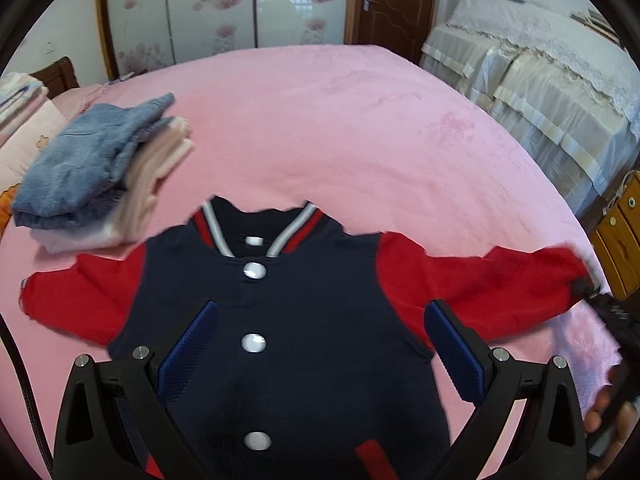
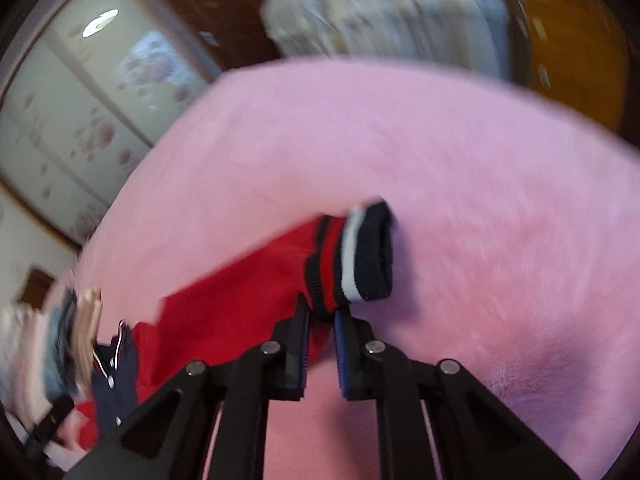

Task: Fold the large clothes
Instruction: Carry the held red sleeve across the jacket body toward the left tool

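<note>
Navy-and-red jacket point(image 1: 280, 320): lies flat, front up, on my pink bed point(image 1: 360, 128), sleeves spread left and right.
Left tool point(image 1: 320, 356): jaws wide apart above the jacket's body, holding nothing.
Right tool point(image 2: 322, 320): clamped on the right sleeve by its striped cuff point(image 2: 352, 256).
Folded clothes point(image 1: 100, 168): stacked far left.

Two wrist cameras over the jacket point(image 1: 288, 320), both tilted down

The left view looks from the hem up the jacket's front towards the wardrobe point(image 1: 208, 8); the right view sits close at its cuff point(image 2: 356, 256), rolled, facing along the sleeve. Both share the jacket, bed point(image 1: 360, 128) and wardrobe.
</note>
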`<state>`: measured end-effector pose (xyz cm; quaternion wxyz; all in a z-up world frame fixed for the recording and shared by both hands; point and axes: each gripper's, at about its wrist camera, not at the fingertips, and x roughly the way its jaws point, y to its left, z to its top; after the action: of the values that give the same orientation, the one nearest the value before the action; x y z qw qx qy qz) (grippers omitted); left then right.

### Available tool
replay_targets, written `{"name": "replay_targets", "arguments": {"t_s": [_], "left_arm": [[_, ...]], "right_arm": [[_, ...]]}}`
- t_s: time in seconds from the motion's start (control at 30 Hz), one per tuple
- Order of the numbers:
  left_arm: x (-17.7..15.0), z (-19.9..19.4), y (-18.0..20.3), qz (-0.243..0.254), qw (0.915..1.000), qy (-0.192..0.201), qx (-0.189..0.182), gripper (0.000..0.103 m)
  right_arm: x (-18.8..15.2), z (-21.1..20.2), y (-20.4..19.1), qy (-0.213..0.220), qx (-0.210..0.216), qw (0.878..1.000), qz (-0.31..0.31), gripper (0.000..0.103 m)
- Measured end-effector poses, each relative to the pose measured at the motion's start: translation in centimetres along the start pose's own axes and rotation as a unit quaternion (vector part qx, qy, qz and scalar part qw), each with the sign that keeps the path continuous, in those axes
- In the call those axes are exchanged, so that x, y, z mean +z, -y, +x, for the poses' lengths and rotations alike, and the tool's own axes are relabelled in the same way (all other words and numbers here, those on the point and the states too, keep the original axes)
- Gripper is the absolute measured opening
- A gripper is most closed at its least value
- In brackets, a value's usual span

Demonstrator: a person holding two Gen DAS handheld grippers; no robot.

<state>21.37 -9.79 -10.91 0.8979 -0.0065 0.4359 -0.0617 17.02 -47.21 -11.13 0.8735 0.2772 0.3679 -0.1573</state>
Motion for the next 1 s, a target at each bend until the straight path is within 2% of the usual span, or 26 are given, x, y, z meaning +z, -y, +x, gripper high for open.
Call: {"name": "replay_targets", "arguments": {"t_s": [0.07,0.13,0.27,0.37,0.43,0.57,0.63,0.67,0.73,0.8,0.9,1.0], "left_arm": [[-0.1,-0.8,-1.5,-0.012,0.9999,0.008,0.005,0.102],[-0.3,-1.4,-3.3,-0.028,0.9995,0.013,0.010,0.102],[-0.8,-1.9,-6.9,-0.057,0.9980,0.019,0.020,0.102],[-1.2,-1.2,-9.2,-0.067,0.9975,0.008,0.021,0.102],[-1.7,-0.4,-10.3,-0.067,0.9977,-0.005,0.008,0.102],[-2.5,1.6,-11.5,-0.070,0.9953,-0.038,-0.055,0.102],[-2.7,2.6,-11.7,-0.076,0.9910,-0.049,-0.098,0.101],[-2.8,3.0,-11.6,-0.080,0.9892,-0.053,-0.110,0.099],[-2.9,3.8,-11.5,-0.090,0.9836,-0.061,-0.143,0.087],[-2.9,5.0,-11.4,-0.104,0.9754,-0.072,-0.180,0.077],[-3.5,6.6,-11.2,-0.125,0.9629,-0.092,-0.221,0.058],[-4.0,8.2,-11.0,-0.153,0.9461,-0.119,-0.259,0.049]], "right_arm": [[-0.1,-2.8,-4.4,0.045,0.017,0.996,-0.077,0.010],[-1.0,-5.0,-9.1,0.074,0.042,0.984,-0.155,0.010],[-4.3,-5.8,-17.3,0.072,0.097,0.954,-0.273,0.011],[-7.8,-3.4,-21.7,0.040,0.113,0.937,-0.329,0.013],[-10.4,-0.3,-23.8,-0.014,0.110,0.927,-0.358,0.015],[-14.3,3.7,-25.0,-0.093,0.096,0.912,-0.389,0.021],[-14.8,3.5,-24.8,-0.103,0.097,0.912,-0.384,0.025],[-14.7,2.9,-24.3,-0.102,0.104,0.914,-0.379,0.036],[-14.5,1.1,-23.3,-0.083,0.109,0.917,-0.374,0.052],[-14.2,-0.5,-22.3,-0.066,0.113,0.921,-0.368,0.053],[-13.8,-2.0,-20.7,-0.069,0.120,0.928,-0.346,0.053],[-13.8,-2.3,-19.2,-0.085,0.133,0.938,-0.310,0.053]]}}
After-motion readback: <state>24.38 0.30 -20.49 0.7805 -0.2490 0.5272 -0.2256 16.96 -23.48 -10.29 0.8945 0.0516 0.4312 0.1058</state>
